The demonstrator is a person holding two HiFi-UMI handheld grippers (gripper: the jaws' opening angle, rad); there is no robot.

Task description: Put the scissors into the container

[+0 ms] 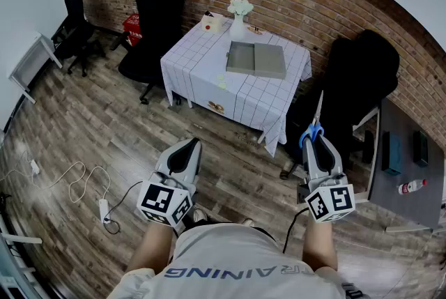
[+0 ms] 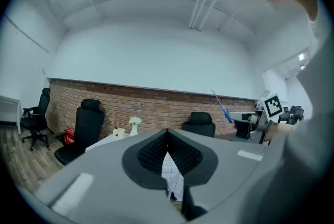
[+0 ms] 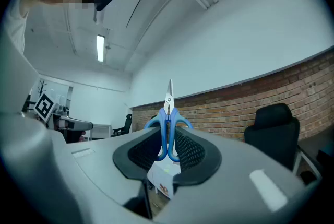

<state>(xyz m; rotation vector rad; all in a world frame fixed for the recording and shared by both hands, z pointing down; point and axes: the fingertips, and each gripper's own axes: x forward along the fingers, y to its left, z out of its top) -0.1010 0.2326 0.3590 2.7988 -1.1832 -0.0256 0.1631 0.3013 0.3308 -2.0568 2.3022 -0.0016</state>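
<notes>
Room: wood-plank floor [image 1: 104,123] and a brick wall [image 1: 313,5] behind. Against the wall stands a table [image 1: 202,67] under a white checked cloth, with a black office chair [image 1: 157,19] at its left and another [image 1: 362,74] at its right. On the cloth lies a flat grey container [image 1: 256,58], open, with its lid lying flat beside it. A white vase [image 1: 238,26] of pale flowers stands just behind it. Both tools are held low and close to the person, well apart from the table. Left gripper [image 2: 167,131]: jaws pressed together at the tips, nothing between them, only the checked cloth showing through the gap lower down. Right gripper [image 3: 169,129]: jaws pinched on the scissors [image 3: 168,116], one ribbed pad on each side of the handles. The scissors are small, with two bright blue handle loops and short silver blades that are closed and taper to a fine point. They stand upright in the grip — the lower parts of the loops sit down between the pads, their upper curves bulge out just above the jaw tips, and the blades rise clear beyond them. From the head view, the point aims toward the table's right corner. The scissors are off the table and nowhere near the container — they are carried in the right tool only.
</notes>
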